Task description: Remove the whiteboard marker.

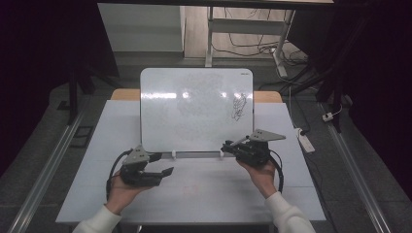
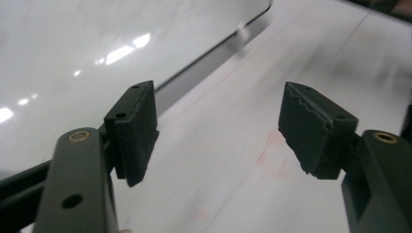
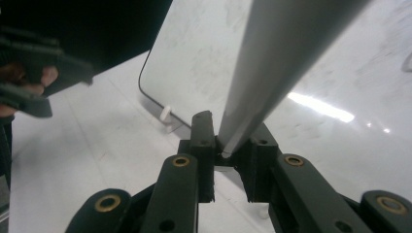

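Note:
A white board (image 1: 194,107) leans upright at the middle of the table, with a dark scribble (image 1: 239,107) near its right edge. My right gripper (image 1: 228,145) is at the board's lower right, shut on a grey marker (image 1: 241,141). In the right gripper view the marker (image 3: 272,63) rises from between the closed jaws of my right gripper (image 3: 228,155) across the board (image 3: 194,58). My left gripper (image 1: 164,163) hovers just below the board's lower left, open and holding nothing. In its own view the left gripper (image 2: 218,131) is spread wide over the table, beside the board (image 2: 73,48).
The table (image 1: 204,194) has a pale top with faint red marks (image 2: 269,150). Two small white feet (image 1: 173,154) hold up the board's lower edge. Beyond the table lie dark floor, cables and a power strip (image 1: 305,141). The other hand and its gripper (image 3: 39,73) are at the left.

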A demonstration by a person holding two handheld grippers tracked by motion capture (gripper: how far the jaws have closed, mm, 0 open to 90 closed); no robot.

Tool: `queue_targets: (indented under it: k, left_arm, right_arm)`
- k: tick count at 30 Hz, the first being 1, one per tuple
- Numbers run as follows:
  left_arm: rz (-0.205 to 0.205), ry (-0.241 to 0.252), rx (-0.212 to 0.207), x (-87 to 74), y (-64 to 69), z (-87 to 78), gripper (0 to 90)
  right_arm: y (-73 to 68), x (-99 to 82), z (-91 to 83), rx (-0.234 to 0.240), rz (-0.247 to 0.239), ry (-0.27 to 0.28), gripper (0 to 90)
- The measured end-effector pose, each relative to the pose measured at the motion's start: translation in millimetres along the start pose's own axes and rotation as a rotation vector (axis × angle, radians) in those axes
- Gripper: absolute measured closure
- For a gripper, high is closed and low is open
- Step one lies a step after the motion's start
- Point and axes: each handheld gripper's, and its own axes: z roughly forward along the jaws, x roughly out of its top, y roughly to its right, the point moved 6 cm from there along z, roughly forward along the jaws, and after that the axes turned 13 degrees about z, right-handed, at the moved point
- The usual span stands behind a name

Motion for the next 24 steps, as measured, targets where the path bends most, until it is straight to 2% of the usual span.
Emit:
queue_targets:
  k: [1, 6, 8, 10, 15, 20, 24]
  left_arm:
    - [-0.01, -0.016, 0.017, -12.4, -2.2, -5.7, 30.5]
    - [-0.057, -0.025, 0.039, -37.7, -7.1, -15.3, 28.9]
    - [-0.059, -0.029, 0.048, -41.4, -8.5, -16.9, 28.9]
    - [-0.056, -0.045, 0.08, -50.7, -13.4, -20.3, 29.0]
    - [-0.081, -0.04, 0.106, -58.1, -19.3, -21.8, 28.9]
    - [-0.074, -0.059, 0.136, -63.3, -22.6, -19.1, 29.2]
    - [-0.093, -0.067, 0.132, -66.7, -25.1, -17.4, 29.1]
  right_arm:
    - [1.3, 1.4, -1.7, -0.003, -0.004, 0.007, 77.1]
    - [4.6, 7.5, -8.9, -0.014, -0.034, 0.04, 77.1]
    - [6.3, 10.1, -11.7, -0.021, -0.045, 0.052, 77.1]
    - [8.7, 12.5, -14.7, -0.03, -0.052, 0.065, 77.1]
    - [15.5, 17.0, -23.6, -0.057, -0.069, 0.092, 77.1]
    - [23.2, 23.2, -31.2, -0.091, -0.075, 0.127, 77.1]
    - [28.6, 30.4, -31.3, -0.112, -0.084, 0.148, 77.1]
